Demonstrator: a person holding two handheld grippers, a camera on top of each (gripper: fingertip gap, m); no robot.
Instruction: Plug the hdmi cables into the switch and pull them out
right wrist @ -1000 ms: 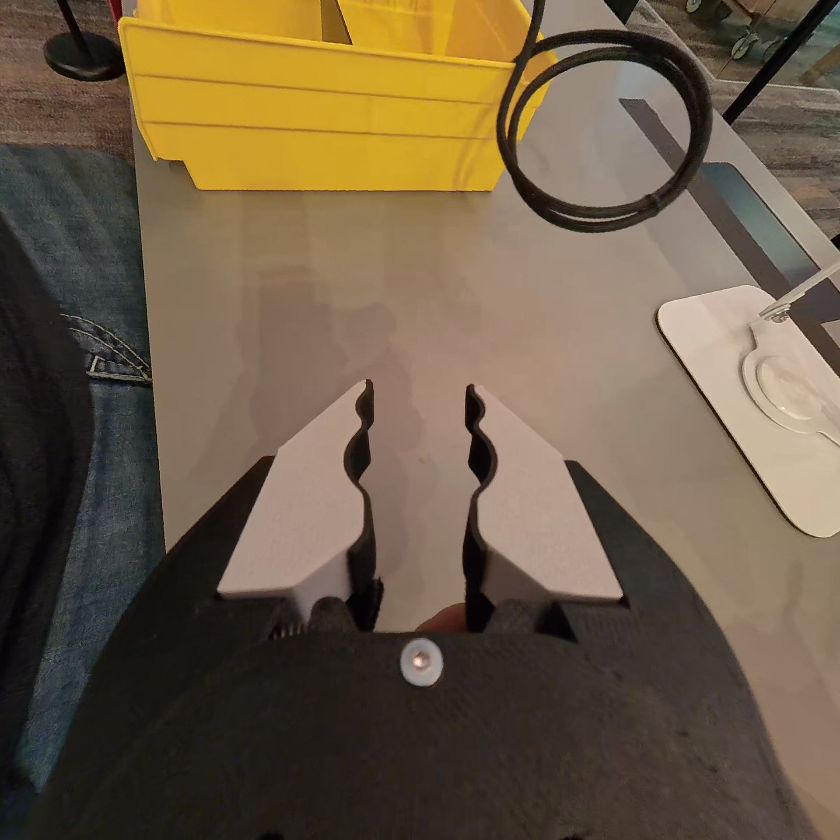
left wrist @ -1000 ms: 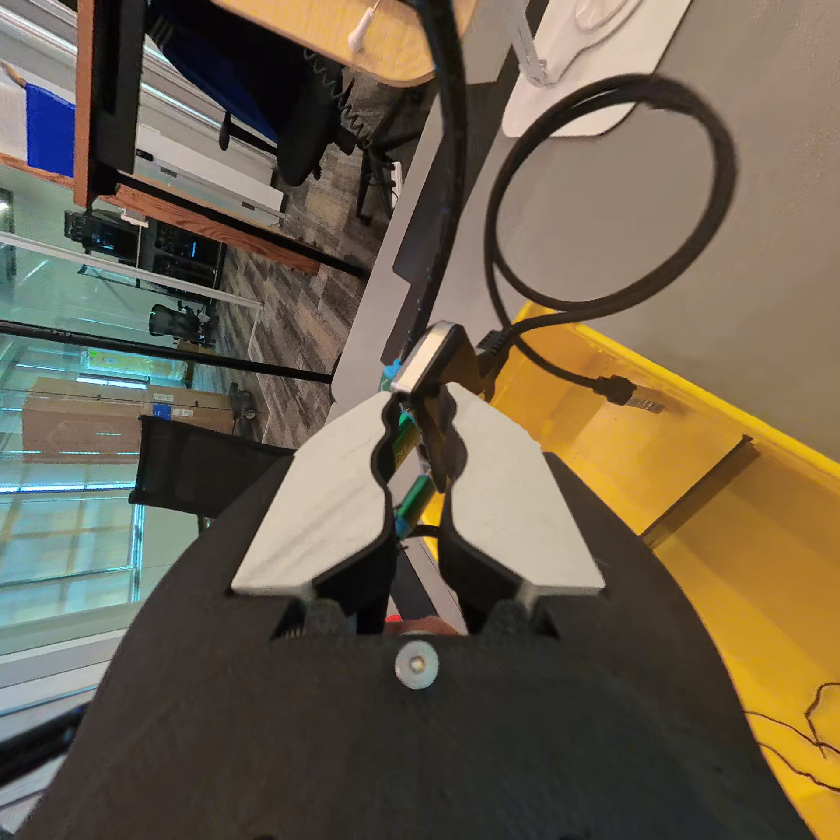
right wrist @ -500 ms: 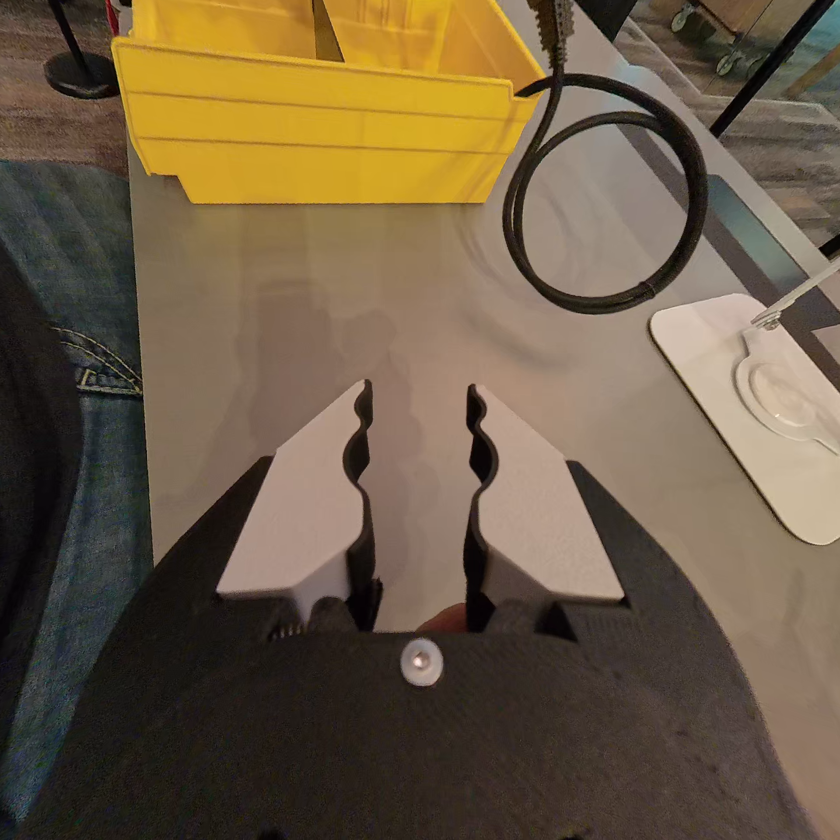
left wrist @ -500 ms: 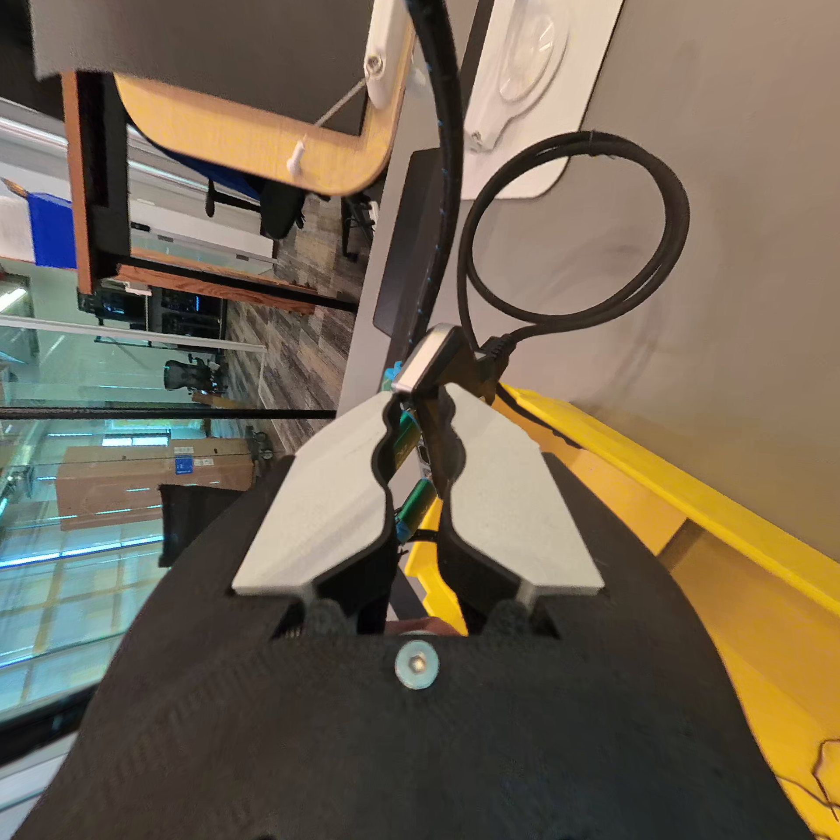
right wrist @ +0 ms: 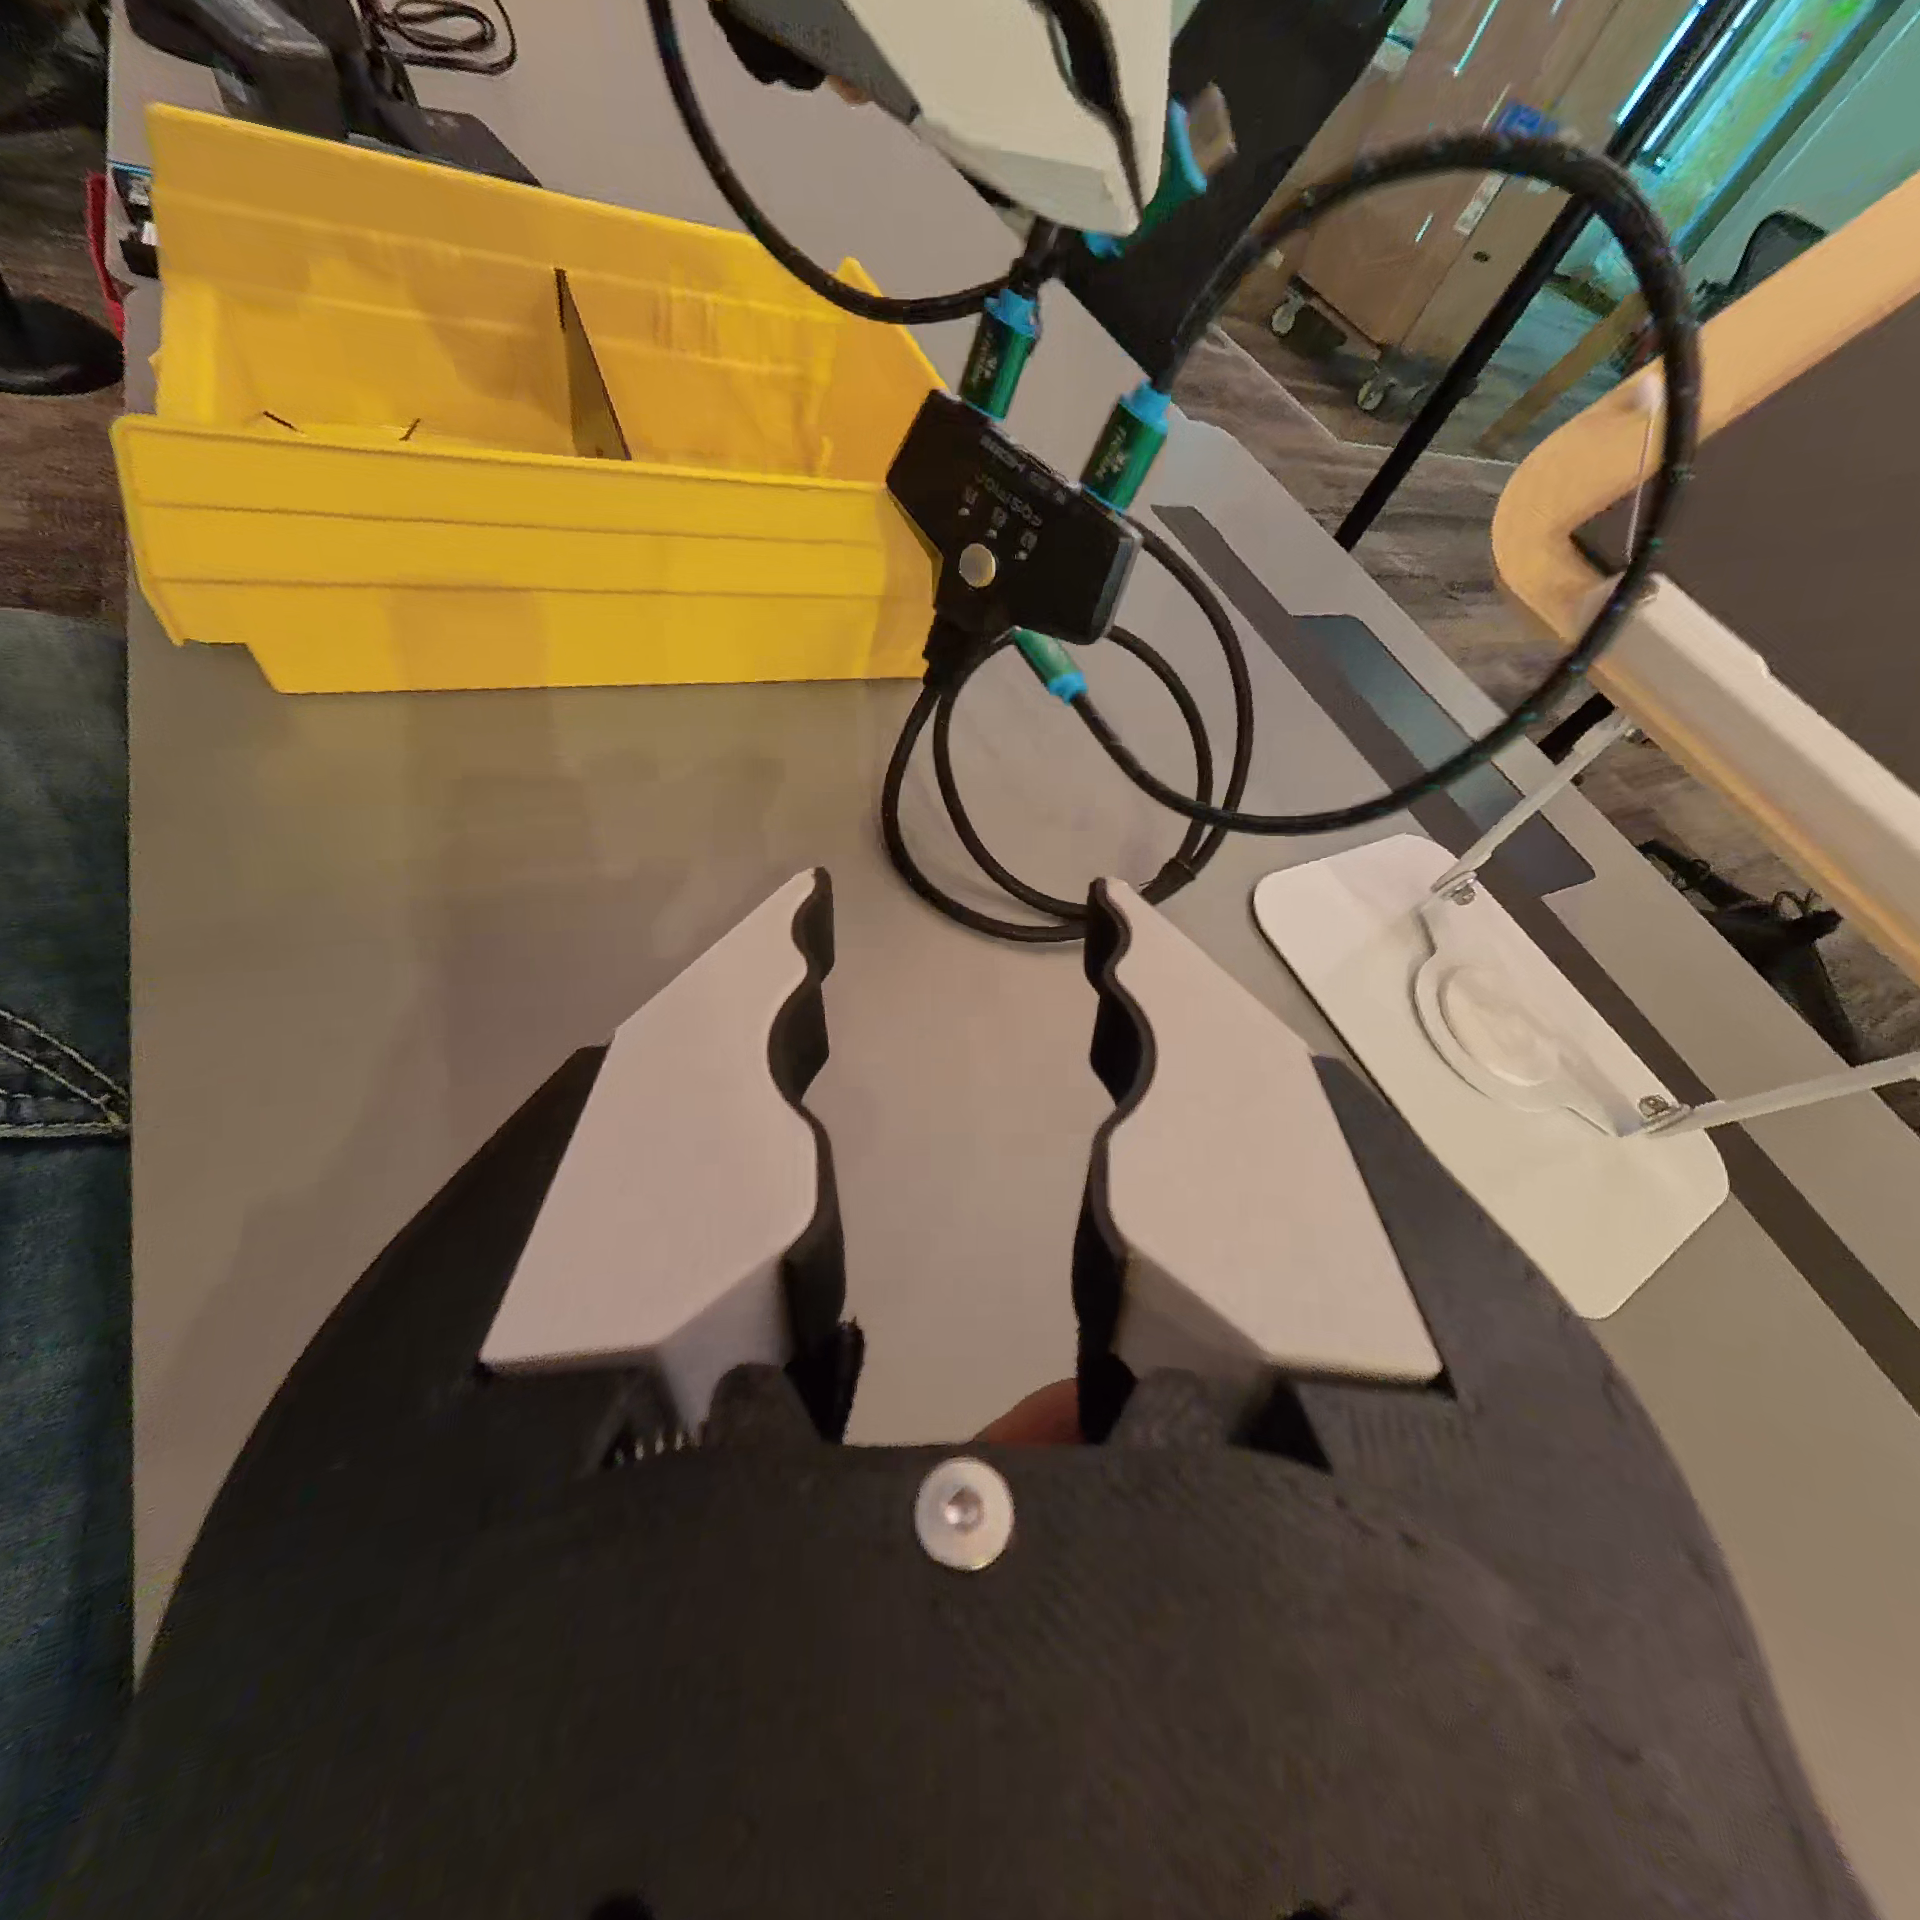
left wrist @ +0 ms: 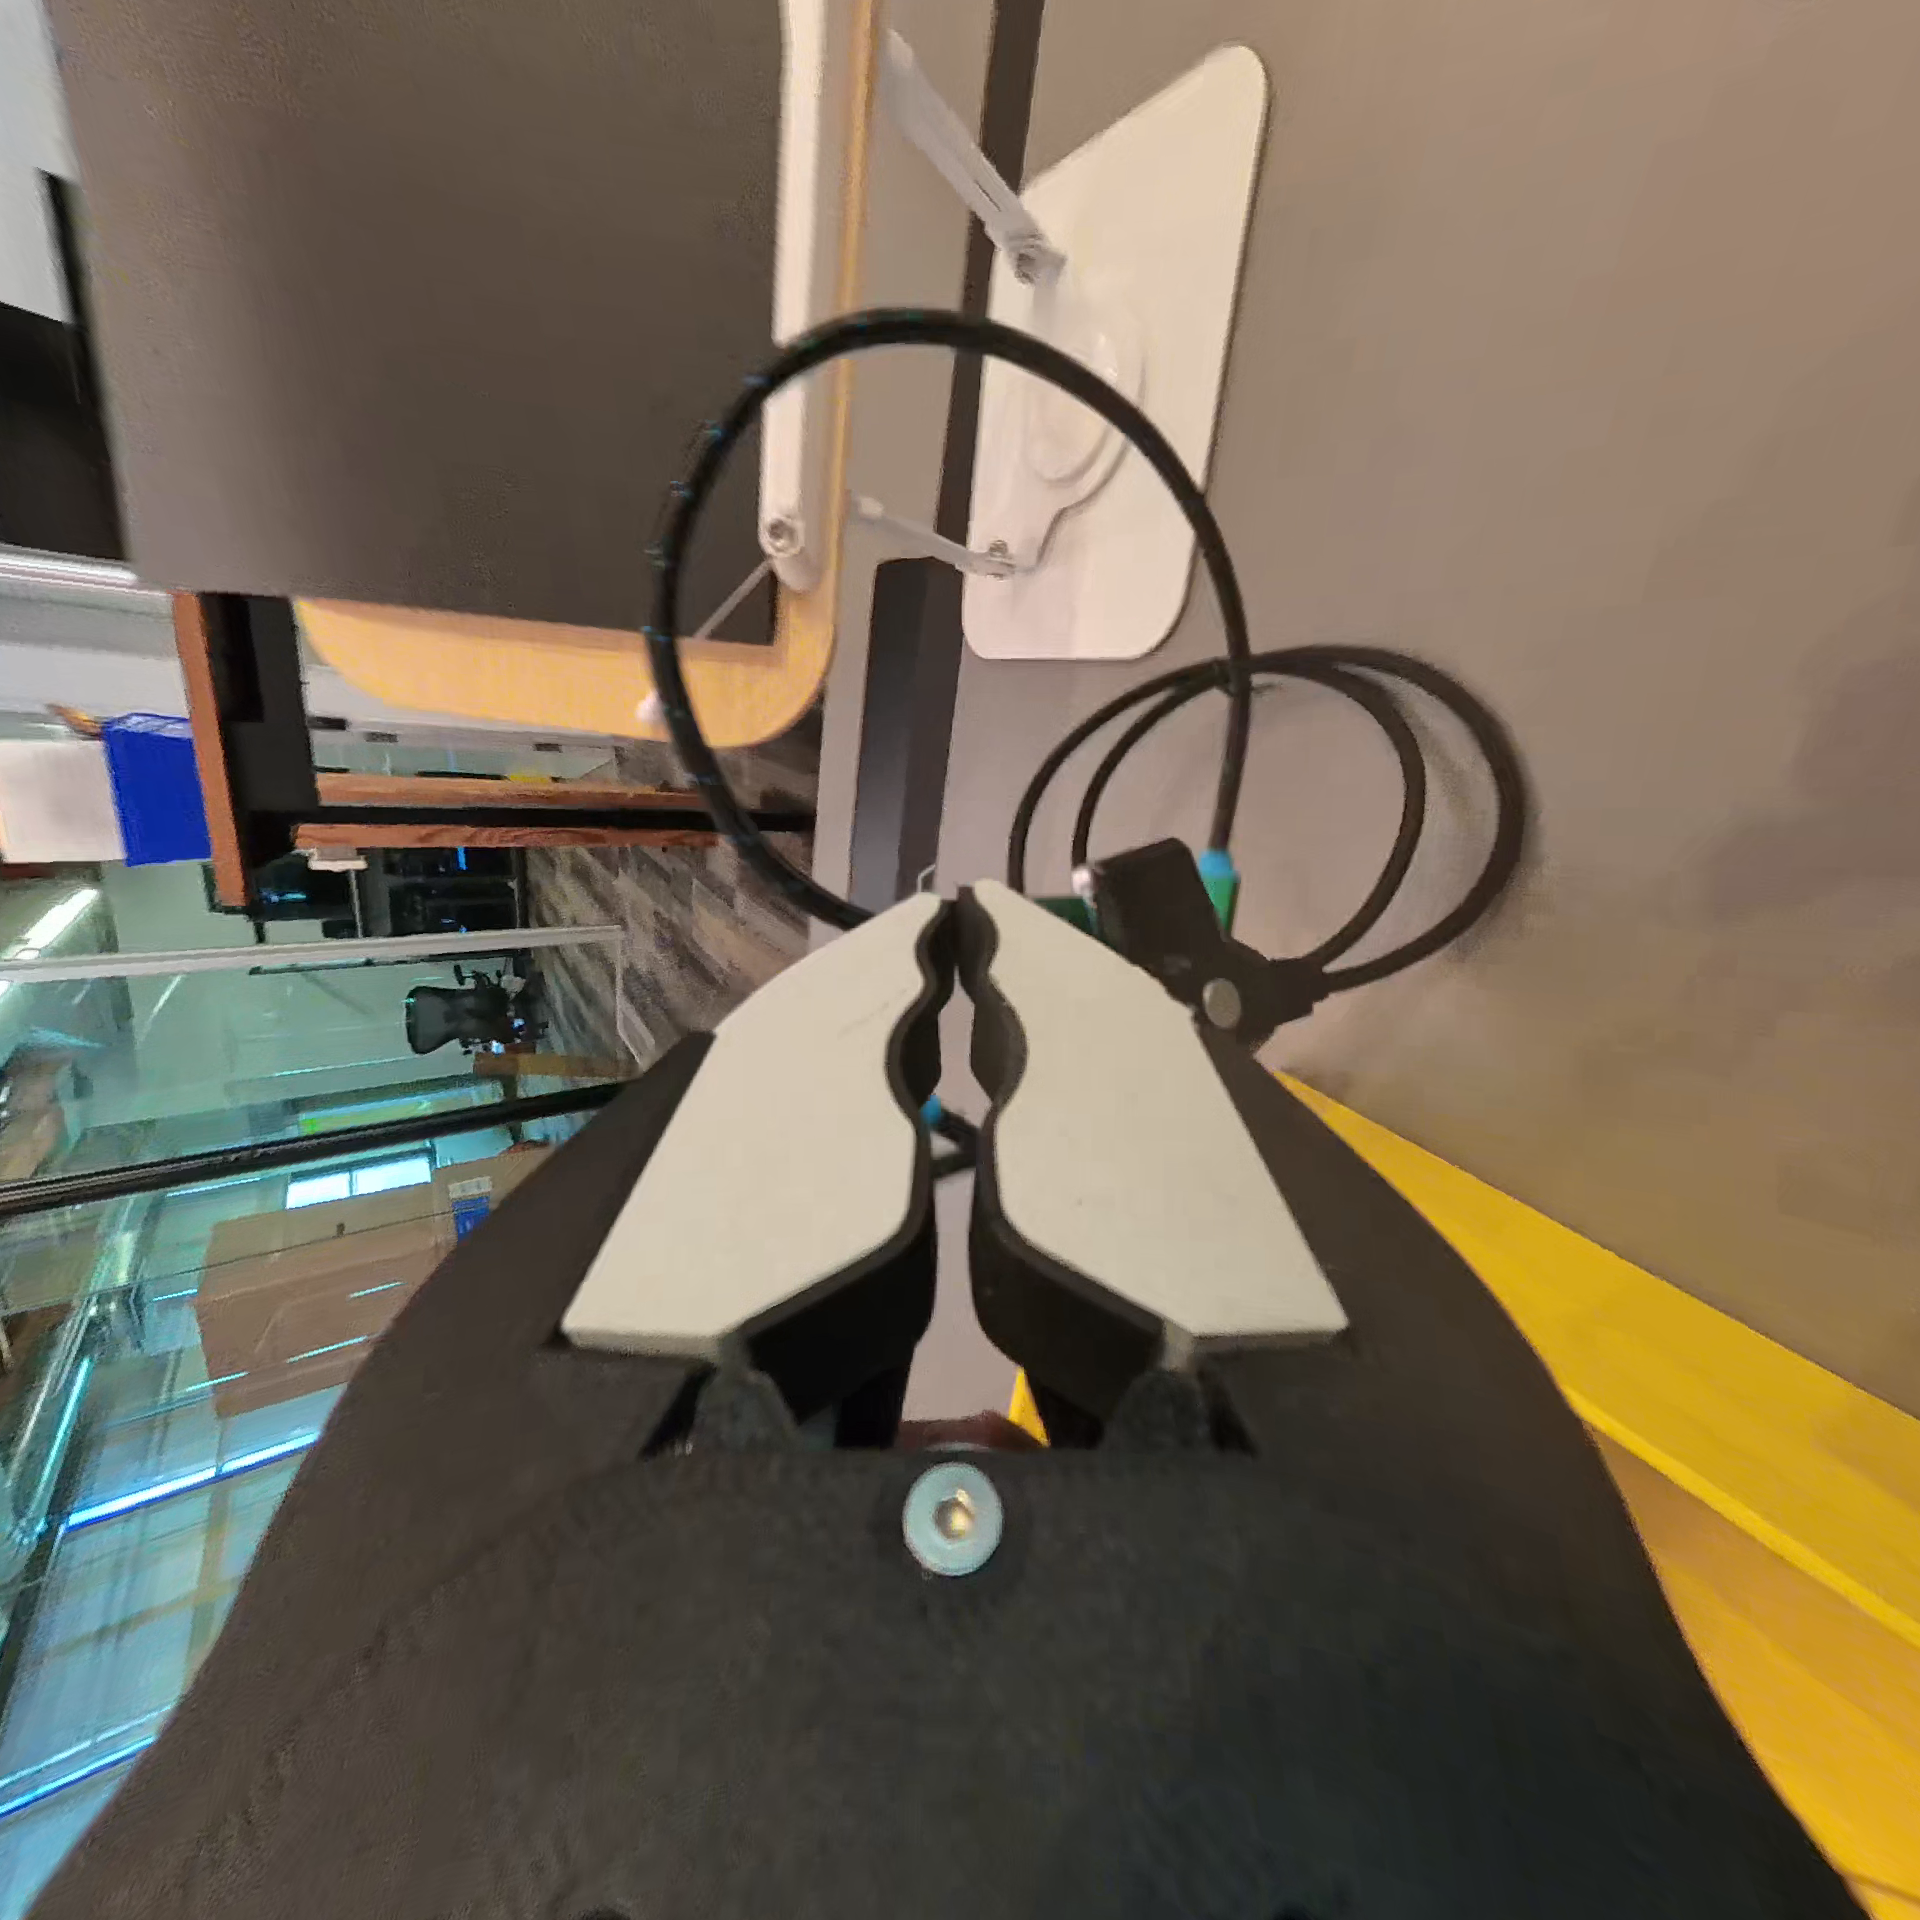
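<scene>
**Item 1: switch** point(right wrist: 1023, 530). Small black box with a round button, at 12 o'clock from your right tongs, just in front of the near right corner of the yellow bin. Whether it rests on the desk point(right wrist: 468, 935) or hangs by its leads, you cannot tell.

**Item 2: hdmi cables.** Two green plugs with blue collars point(right wrist: 997, 353) point(right wrist: 1122, 447) are seated in the switch's far edge. A third plug point(right wrist: 1049, 665) enters at its near edge. Plugging in therefore looks done or nearly so, and pulling out looks to be what remains. A black coil point(right wrist: 890, 821) lies on the desk at 6 o'clock from the switch.

**Item 3: left tongs** point(left wrist: 951, 909). Closed, tips almost meeting, and pinching one hdmi cable, which comes out at their 9 o'clock side and arcs round to the switch. A free plug point(right wrist: 1195, 120) sticks out beside them. You are likely holding it close to the plug for control.

**Item 4: right tongs** point(right wrist: 956, 904). Parted and empty, low over the desk and aimed at the switch. They are probably set there to brace it while a plug is drawn.

**Item 5: yellow bin** point(right wrist: 468, 582). At 10 o'clock from the right tongs, with a divider inside.

**Item 6: white base plate** point(right wrist: 1558, 1195). At 3 o'clock, on the desk.
</scene>
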